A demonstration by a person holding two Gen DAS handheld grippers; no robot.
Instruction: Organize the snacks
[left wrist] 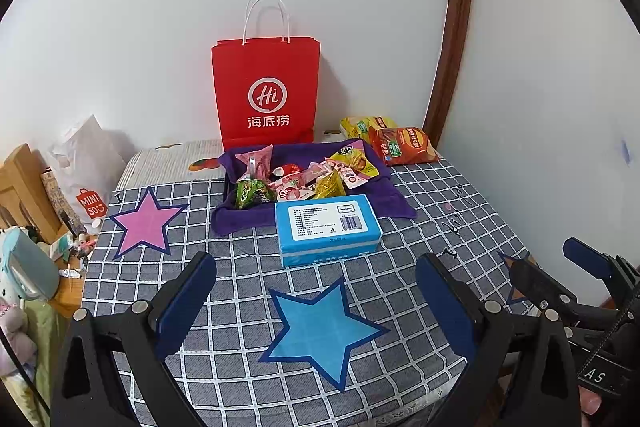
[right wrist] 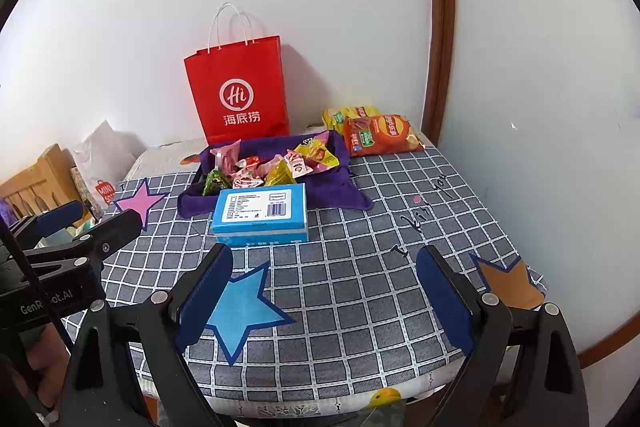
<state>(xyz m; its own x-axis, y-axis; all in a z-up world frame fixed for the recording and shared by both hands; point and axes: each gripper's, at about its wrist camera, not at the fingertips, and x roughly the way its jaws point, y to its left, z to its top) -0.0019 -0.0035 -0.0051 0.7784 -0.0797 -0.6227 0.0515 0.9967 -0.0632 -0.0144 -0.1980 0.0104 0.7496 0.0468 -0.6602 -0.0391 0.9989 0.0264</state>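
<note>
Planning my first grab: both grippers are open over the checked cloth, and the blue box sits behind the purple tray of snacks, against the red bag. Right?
One detail is off. The blue box sits in front of the purple tray, on the side nearer the grippers, not against the red bag. The left wrist view shows it. Both the left gripper and right gripper are open.

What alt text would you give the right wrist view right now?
The open right claw hovers empty over a grey checked tablecloth, aimed at a blue box in front of a purple-lined tray of snack packets. A red paper bag and two chip bags stand behind.
</note>
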